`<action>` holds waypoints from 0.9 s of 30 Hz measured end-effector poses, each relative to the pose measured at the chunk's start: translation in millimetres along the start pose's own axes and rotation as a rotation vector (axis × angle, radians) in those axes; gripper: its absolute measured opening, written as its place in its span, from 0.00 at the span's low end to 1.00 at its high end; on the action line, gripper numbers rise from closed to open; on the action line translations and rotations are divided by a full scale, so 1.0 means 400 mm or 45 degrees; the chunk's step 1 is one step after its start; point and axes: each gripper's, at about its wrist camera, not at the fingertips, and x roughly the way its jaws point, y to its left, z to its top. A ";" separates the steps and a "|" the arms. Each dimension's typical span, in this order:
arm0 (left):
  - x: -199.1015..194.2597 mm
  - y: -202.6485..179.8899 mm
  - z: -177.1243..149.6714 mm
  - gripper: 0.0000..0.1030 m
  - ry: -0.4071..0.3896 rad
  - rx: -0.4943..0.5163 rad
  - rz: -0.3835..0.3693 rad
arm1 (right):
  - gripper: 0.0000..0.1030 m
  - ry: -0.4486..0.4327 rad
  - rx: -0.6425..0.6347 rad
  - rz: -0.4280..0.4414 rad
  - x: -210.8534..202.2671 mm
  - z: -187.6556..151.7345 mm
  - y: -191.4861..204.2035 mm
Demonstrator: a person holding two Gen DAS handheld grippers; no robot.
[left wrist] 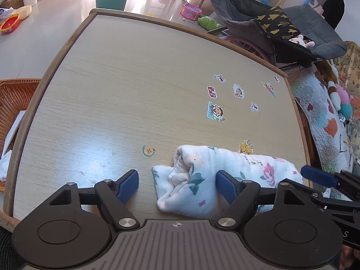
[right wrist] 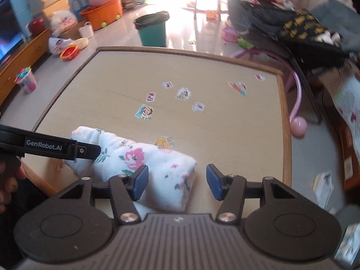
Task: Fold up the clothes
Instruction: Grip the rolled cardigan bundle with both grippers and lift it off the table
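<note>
A white garment with a floral print (left wrist: 198, 180) lies folded into a thick bundle near the front edge of the wooden table (left wrist: 126, 85). It also shows in the right wrist view (right wrist: 157, 168). My left gripper (left wrist: 177, 183) is open, its jaws standing either side of the bundle's left end. My right gripper (right wrist: 177, 181) is open over the bundle's right end, its left pad against the cloth. The right gripper's blue finger (left wrist: 317, 175) shows at the right edge of the left wrist view. The left gripper's black arm (right wrist: 51, 147) crosses the right wrist view.
Several cartoon stickers (left wrist: 216, 111) are stuck on the table. An orange woven basket (left wrist: 13, 103) stands left of the table. A green bin (right wrist: 153, 29) and toys lie on the floor beyond. A grey chair (left wrist: 281, 29) with cushions and quilts stands at the right.
</note>
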 end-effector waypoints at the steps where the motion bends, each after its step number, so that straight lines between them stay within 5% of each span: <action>1: 0.000 0.001 0.002 0.77 0.002 -0.002 0.000 | 0.56 0.011 0.036 0.007 0.005 -0.001 -0.008; 7: 0.001 0.008 0.007 0.78 0.017 -0.015 -0.005 | 0.58 0.075 0.248 0.051 0.037 -0.009 -0.052; 18: 0.005 0.018 0.006 0.79 0.063 -0.075 -0.034 | 0.57 0.118 0.332 0.095 0.055 -0.032 -0.048; 27: 0.025 0.014 0.000 0.77 0.076 -0.153 -0.127 | 0.40 0.102 0.411 0.153 0.050 -0.049 -0.048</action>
